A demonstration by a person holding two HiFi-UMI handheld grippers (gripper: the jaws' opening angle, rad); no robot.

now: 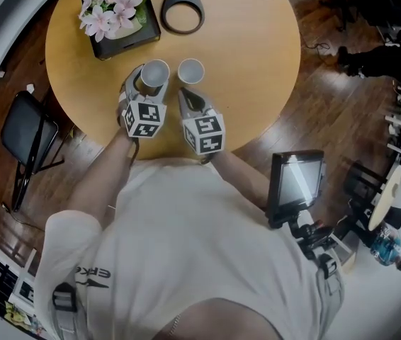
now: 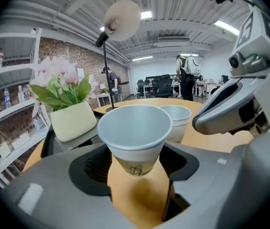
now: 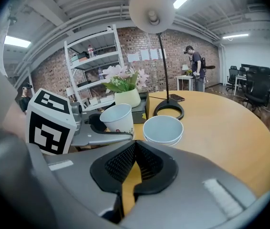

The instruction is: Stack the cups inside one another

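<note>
Left hand-held gripper point(image 1: 142, 85) is pinching one cup point(image 2: 135, 132) and carrying it. Next it likely needs lowering into the second cup point(image 1: 190, 70). Right hand-held gripper point(image 3: 134, 151) is sitting pressed together, empty.

Upright white cup point(image 1: 154, 73) beside another cup point(image 1: 190, 70)

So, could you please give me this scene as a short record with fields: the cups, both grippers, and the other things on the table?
held cup: white, upright, open side up, between the jaws of the left gripper
left gripper: shut on the held cup
second cup: white, stands on the table just right of the held cup, not gripped
right gripper: jaws together, nothing between them, just behind the second cup
table: round, wooden
flower pot: pink flowers, far left of the table
lamp base: black ring, beside the flower pot
stacking: not yet done
</note>
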